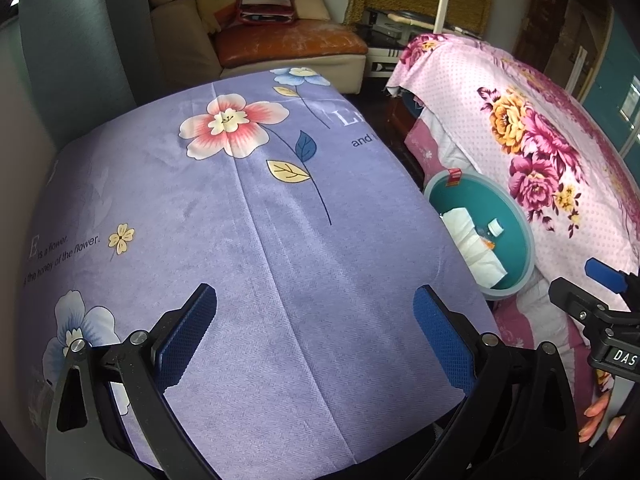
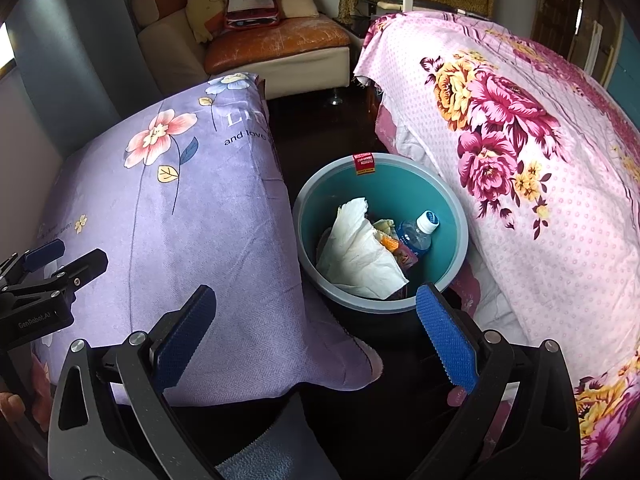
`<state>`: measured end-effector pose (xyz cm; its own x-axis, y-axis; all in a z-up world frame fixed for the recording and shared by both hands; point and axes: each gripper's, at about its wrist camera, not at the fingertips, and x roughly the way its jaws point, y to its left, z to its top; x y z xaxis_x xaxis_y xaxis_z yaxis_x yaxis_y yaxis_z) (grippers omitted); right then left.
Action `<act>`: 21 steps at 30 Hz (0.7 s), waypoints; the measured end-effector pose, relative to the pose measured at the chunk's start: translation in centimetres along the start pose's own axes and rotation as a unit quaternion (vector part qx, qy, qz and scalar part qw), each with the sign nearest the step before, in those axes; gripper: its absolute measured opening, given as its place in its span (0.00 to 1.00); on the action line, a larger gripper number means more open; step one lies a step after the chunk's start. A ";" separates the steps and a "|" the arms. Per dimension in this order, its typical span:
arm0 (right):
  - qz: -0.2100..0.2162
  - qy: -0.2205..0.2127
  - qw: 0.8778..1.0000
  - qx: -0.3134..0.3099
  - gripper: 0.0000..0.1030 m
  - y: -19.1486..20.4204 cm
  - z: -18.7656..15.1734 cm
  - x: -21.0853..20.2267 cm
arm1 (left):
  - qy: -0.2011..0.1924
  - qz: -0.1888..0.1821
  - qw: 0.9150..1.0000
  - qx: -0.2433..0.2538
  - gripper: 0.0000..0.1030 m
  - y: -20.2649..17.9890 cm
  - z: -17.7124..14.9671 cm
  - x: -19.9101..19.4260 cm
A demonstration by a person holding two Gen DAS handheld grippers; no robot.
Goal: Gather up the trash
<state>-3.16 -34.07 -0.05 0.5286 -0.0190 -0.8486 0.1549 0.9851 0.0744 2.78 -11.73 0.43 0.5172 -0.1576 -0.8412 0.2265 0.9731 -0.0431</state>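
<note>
Trash (image 2: 360,256) fills the bin (image 2: 456,216) — both tools gape empty.

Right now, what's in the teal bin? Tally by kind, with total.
In the teal bin, from the right wrist view:
Crumpled white paper: 1
Plastic water bottle with white cap: 1
Orange snack wrapper: 1
Yellowish scrap, kind unclear: 1
Total: 4 visible; more may lie hidden beneath the paper.
</note>
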 end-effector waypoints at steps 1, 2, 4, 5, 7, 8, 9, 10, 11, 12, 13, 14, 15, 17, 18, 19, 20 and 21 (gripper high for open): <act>0.000 0.001 1.000 0.000 0.93 0.0 0.0 0.1 | 0.001 0.000 1.000 -0.001 0.96 0.0 0.0 0.0; 0.000 0.002 1.000 0.000 0.93 0.0 0.0 0.1 | 0.001 0.000 1.000 -0.001 0.96 0.1 0.0 0.1; -0.001 0.003 1.000 0.000 0.93 0.0 0.0 0.3 | 0.002 0.000 1.000 -0.001 0.96 0.1 0.0 0.1; -0.001 0.004 1.000 0.000 0.93 0.1 0.1 0.3 | 0.002 0.001 1.000 -0.001 0.96 0.1 0.0 0.2; -0.002 0.005 1.000 -0.001 0.93 0.1 0.2 0.4 | 0.003 0.001 1.000 -0.002 0.96 0.2 0.0 0.2; -0.003 0.006 1.000 -0.001 0.93 0.1 0.2 0.5 | 0.003 0.001 1.000 -0.002 0.96 0.2 -0.1 0.3; -0.002 0.006 1.000 0.000 0.93 0.1 0.2 0.5 | 0.004 0.001 1.000 -0.002 0.96 0.2 -0.1 0.4; -0.003 0.007 1.000 0.000 0.93 0.1 0.2 0.5 | 0.004 0.002 1.000 -0.002 0.96 0.3 -0.1 0.4; -0.003 0.007 1.000 0.000 0.93 0.1 0.3 0.6 | 0.004 0.002 1.000 -0.003 0.96 0.3 -0.1 0.5; -0.003 0.007 1.000 0.000 0.93 0.1 0.3 0.6 | 0.005 0.001 1.000 -0.003 0.96 0.3 -0.1 0.6; -0.004 0.007 1.000 -0.001 0.93 0.1 0.3 0.6 | 0.005 0.001 1.000 -0.004 0.96 0.3 -0.2 0.5; -0.003 0.007 1.000 0.000 0.93 0.1 0.3 0.6 | 0.005 0.002 1.000 -0.003 0.96 0.3 -0.2 0.5; -0.003 0.007 1.000 0.000 0.93 0.1 0.3 0.6 | 0.005 0.002 1.000 -0.004 0.96 0.4 -0.2 0.6; -0.003 0.007 1.000 0.000 0.93 0.1 0.3 0.6 | 0.006 0.003 1.000 -0.004 0.96 0.4 -0.3 0.7; -0.003 0.007 1.000 0.000 0.93 0.1 0.3 0.6 | 0.007 0.004 1.000 -0.004 0.96 0.3 -0.4 0.7; -0.003 0.008 1.000 0.000 0.93 0.1 0.3 0.7 | 0.006 0.005 1.000 -0.004 0.96 0.3 -0.4 0.8; -0.004 0.009 1.000 0.000 0.93 0.1 0.3 0.7 | 0.006 0.005 1.000 -0.003 0.96 0.3 -0.4 0.8; -0.004 0.010 1.000 0.000 0.93 0.0 0.3 0.8 | 0.007 0.006 1.000 -0.003 0.96 0.3 -0.5 0.9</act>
<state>-2.48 -34.10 -0.61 0.5113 -0.0244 -0.8591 0.1593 0.9850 0.0668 2.92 -11.47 -0.56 0.5089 -0.1434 -0.8488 0.2150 0.9760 -0.0360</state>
